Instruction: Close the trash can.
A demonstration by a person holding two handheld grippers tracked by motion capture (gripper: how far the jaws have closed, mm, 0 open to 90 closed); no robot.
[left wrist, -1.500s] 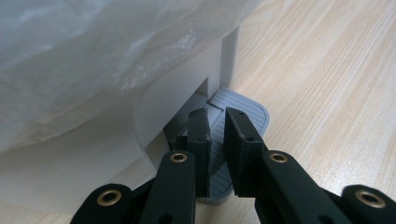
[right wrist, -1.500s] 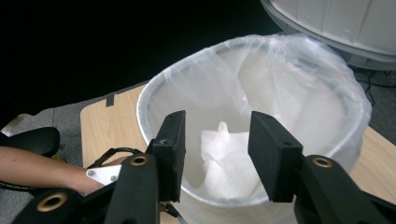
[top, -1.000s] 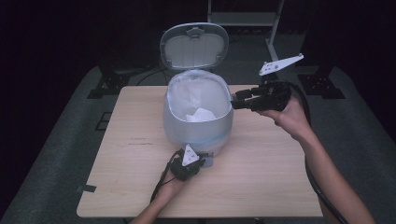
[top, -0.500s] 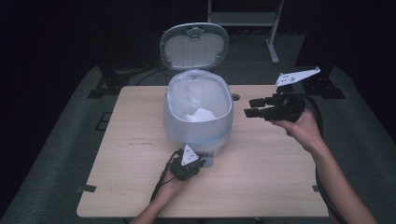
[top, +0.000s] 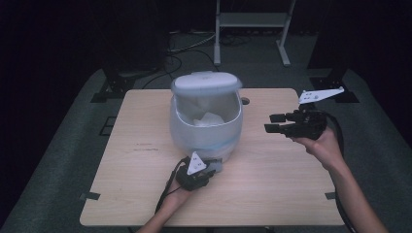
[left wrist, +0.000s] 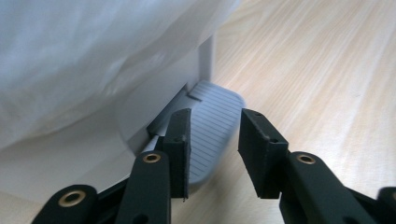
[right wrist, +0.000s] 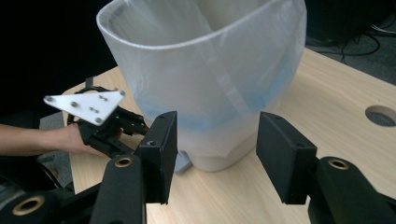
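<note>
- The left tongs [top: 210,167] sit low at the foot of the pedal bin [top: 206,131], their jaws partly apart and just now opening, straddling the ribbed grey pedal [left wrist: 212,130] without pressing on it.
- The right tongs [top: 276,122] hover off to the bin's side, jaws moderately wide with nothing between them, pointing at the bin's wall.
- The bin stands near the middle of the surface [top: 272,194], and its lid [top: 206,81] is down or nearly down over the liner bag [right wrist: 210,88]; a crumpled white thing [top: 208,119] lies inside.
- Risk: with the pedal let go, the lid may drop onto the bag's rim and pinch it, or shut before anything else goes in.
- Risk: the bin looks light; a sideways nudge on the pedal from the left tongs could slide or tip it across the smooth surface.
- Risk: the loose liner hangs over the wall, so the right tongs could snag and drag the thin film if they close in carelessly.
- Around: a round cable hole [right wrist: 382,115] sits in the surface beyond the bin, well clear of both hands.
- A metal stand [top: 252,29] and floor cables [top: 187,48] lie behind the surface, out of the way.
- Nothing stands between the right tongs and the bin.
</note>
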